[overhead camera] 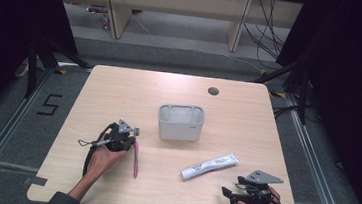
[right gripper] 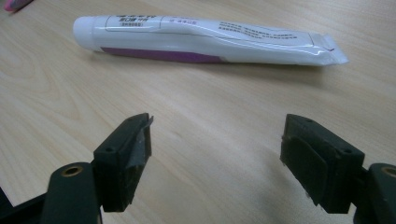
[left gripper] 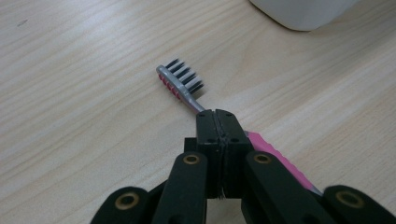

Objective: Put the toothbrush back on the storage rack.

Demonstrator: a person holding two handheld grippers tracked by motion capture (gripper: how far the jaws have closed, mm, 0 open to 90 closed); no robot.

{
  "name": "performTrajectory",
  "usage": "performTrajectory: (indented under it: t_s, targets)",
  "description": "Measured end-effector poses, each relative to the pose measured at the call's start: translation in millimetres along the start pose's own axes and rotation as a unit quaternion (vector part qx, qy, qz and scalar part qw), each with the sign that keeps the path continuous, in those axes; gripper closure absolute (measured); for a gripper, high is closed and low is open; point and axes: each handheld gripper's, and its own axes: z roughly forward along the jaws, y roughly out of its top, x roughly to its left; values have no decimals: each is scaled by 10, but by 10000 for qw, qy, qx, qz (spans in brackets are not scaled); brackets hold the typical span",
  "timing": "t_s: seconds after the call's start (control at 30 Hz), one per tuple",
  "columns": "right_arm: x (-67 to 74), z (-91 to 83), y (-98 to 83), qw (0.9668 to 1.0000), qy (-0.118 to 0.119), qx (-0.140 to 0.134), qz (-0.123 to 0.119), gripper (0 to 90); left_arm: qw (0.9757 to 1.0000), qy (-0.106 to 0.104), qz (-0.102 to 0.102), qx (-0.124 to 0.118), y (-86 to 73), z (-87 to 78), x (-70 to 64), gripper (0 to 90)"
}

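A pink toothbrush [overhead camera: 135, 160] with a grey neck and black-and-white bristles [left gripper: 180, 81] lies on the wooden table [overhead camera: 119, 96], left of centre. My left gripper [overhead camera: 133, 133] is shut on the toothbrush at its neck [left gripper: 216, 114], and the pink handle trails out to the side behind the jaws. A white and purple toothpaste tube [overhead camera: 210, 166] lies flat right of centre, cap toward the toothbrush. My right gripper [overhead camera: 225, 191] is open near the front right edge. Its jaws stand wide apart [right gripper: 215, 140], a short way from the tube [right gripper: 201, 39], with nothing between them.
A grey-white rectangular container [overhead camera: 180, 123] stands open-topped at the table's middle, just beyond the left gripper [left gripper: 303, 14]. A cable hole [overhead camera: 213, 91] sits near the far edge. The end of the pink handle [right gripper: 16, 3] shows beyond the tube's cap.
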Motion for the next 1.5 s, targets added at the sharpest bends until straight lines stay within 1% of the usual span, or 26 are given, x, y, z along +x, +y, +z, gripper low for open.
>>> performTrajectory:
  t_s: [0.13, 0.17, 0.2, 0.27, 0.3, 0.33, 0.37, 0.4, 0.43, 0.47, 0.5, 0.53, 0.57, 0.67, 0.7, 0.73, 0.77, 0.8, 1.03, 1.07, 1.17, 1.2, 1.27, 1.33, 1.37, 1.5]
  targets:
    - [-3, -4, -3, 10000, -17, -13, -6, 252, 9999, -59, -125, -2, 1, -37, 17, 844]
    - [-4, -3, -3, 10000, -17, -20, 0, 252, 9997, -73, -213, -14, 2, -47, 15, 821]
    - [15, 9, -9, 9998, 77, -43, 162, 252, 9996, -109, -249, 29, 4, -66, 20, 781]
    - [19, 9, -10, 9997, 117, -5, 201, 252, 9991, -131, -401, 5, 10, -101, 14, 710]
    - [-6, 5, -8, 10000, 55, -46, 31, 252, 9985, -194, -503, 26, 17, -116, 6, 670]
    - [-6, 5, -8, 10000, 55, -46, 31, 252, 9985, -194, -503, 26, 17, -116, 6, 629]
    - [-10, 2, -7, 10000, 0, -67, 1, 252, 9977, -291, -582, 196, 30, -144, -25, 584]
    - [-11, -10, -6, 10000, -51, -27, -21, 252, 9977, -291, -582, 196, 30, -144, -25, 565]
    - [-9, 2, -9, 10000, 6, -55, 2, 252, 9970, -341, -640, 274, 37, -163, -67, 546]
    - [-11, 1, -7, 10000, 62, -16, -1, 252, 9970, -360, -584, 365, 43, -173, -75, 538]
    - [13, 6, -9, 9997, 157, 15, 184, 252, 9969, -348, -584, 406, 50, -178, -91, 527]
    - [13, 3, -8, 9999, 39, 2, 139, 252, 9964, -383, -640, 412, 56, -174, -110, 523]
    - [-3, 1, -4, 10000, -14, -4, 6, 252, 9960, -444, -525, 579, 69, -182, -105, 515]
    - [-2, -3, -5, 10000, -22, -11, 4, 252, 9946, -482, -512, 768, 91, -171, -133, 487]
    - [-4, -2, -5, 10000, -24, -14, 8, 252, 9943, -418, -536, 819, 92, -168, -150, 482]
    - [10, 4, -10, 9999, 58, 16, 135, 252, 9943, -418, -536, 819, 92, -168, -150, 481]
    - [10, 4, -10, 9999, 58, 16, 135, 252, 9939, -407, -533, 876, 99, -164, -162, 481]
    - [-5, 0, -7, 10000, 12, -17, 4, 252, 9934, -456, -513, 923, 109, -152, -169, 480]
    - [5, 0, -6, 10000, 14, -44, -5, 252, 9919, -531, -415, 1080, 141, -121, -233, 481]
    - [4, 4, -8, 10000, 28, -47, -10, 252, 9924, -499, -333, 1073, 139, -111, -241, 486]
    - [6, -5, -4, 10000, -2, -18, 1, 252, 9916, -440, -237, 1196, 146, -115, -262, 488]
    - [4, -4, -4, 10000, -3, -20, -13, 252, 9921, -465, -206, 1146, 140, -109, -267, 491]
    - [5, 3, -7, 10000, 21, -50, -13, 252, 9909, -469, -161, 1254, 153, -121, -280, 496]
    - [5, -3, -4, 10000, 3, -30, 2, 252, 9916, -492, -160, 1186, 147, -109, -287, 510]
    - [5, -5, -3, 10000, -1, -20, 0, 252, 9914, -470, -80, 1216, 147, -102, -304, 515]
    - [12, 5, -6, 9999, 143, -13, 93, 252, 9912, -426, 14, 1249, 154, -111, -310, 544]
